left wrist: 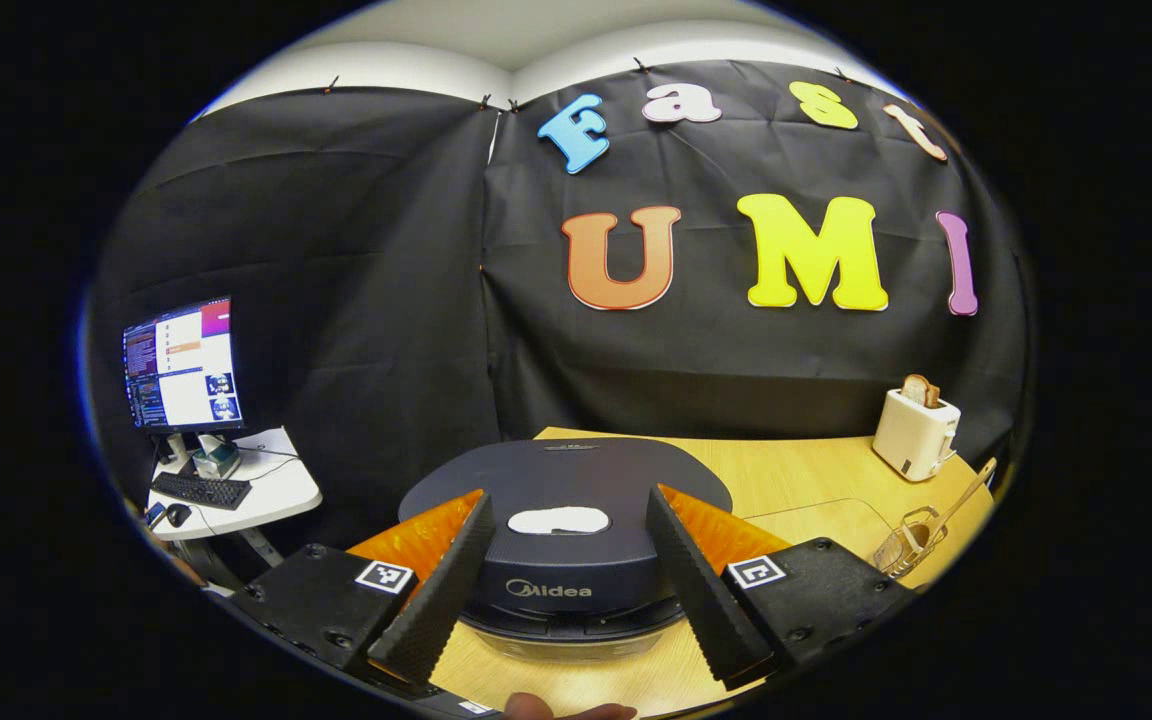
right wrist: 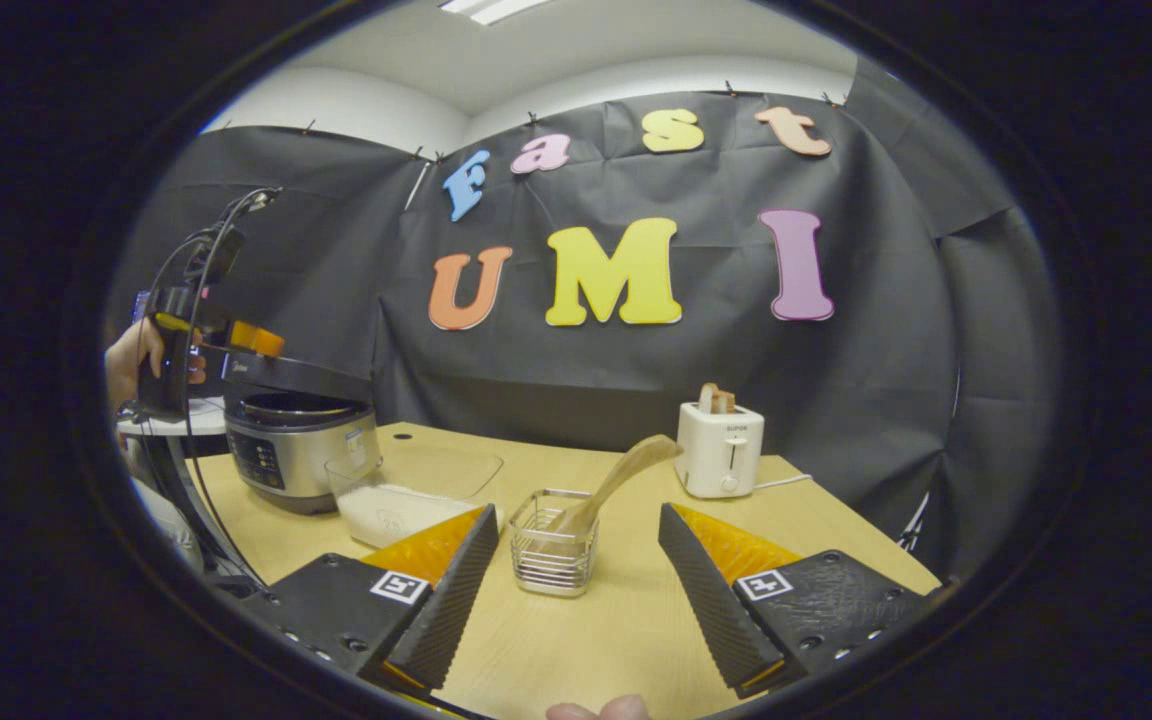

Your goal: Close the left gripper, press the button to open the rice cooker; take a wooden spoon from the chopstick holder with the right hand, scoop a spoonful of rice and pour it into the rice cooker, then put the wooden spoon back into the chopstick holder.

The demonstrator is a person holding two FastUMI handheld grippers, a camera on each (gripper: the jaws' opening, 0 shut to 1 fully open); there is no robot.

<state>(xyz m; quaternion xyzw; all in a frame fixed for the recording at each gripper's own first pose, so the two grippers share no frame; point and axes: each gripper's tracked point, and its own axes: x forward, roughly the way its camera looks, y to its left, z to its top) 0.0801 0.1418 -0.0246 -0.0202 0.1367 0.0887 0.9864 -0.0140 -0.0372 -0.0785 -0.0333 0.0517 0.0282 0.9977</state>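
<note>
Two grippers spread | left gripper (left wrist: 576, 590) low centre, straddling rice cooker (left wrist: 566, 540) | right gripper (right wrist: 576, 590) faces wooden spoon (right wrist: 621, 475) | advice: clench left fingers before pressing button (left wrist: 558, 520).

Count of things on the light wooden tabletop (right wrist: 626, 620)

One dark-lidded silver rice cooker (right wrist: 298, 450), one clear plastic box of white rice (right wrist: 398, 505), one wire chopstick holder (right wrist: 553, 555) with one wooden spoon (right wrist: 626, 470), one white toaster (right wrist: 719, 450) holding one slice of toast (right wrist: 716, 399), and two pairs of black tongs (right wrist: 576, 600).
</note>
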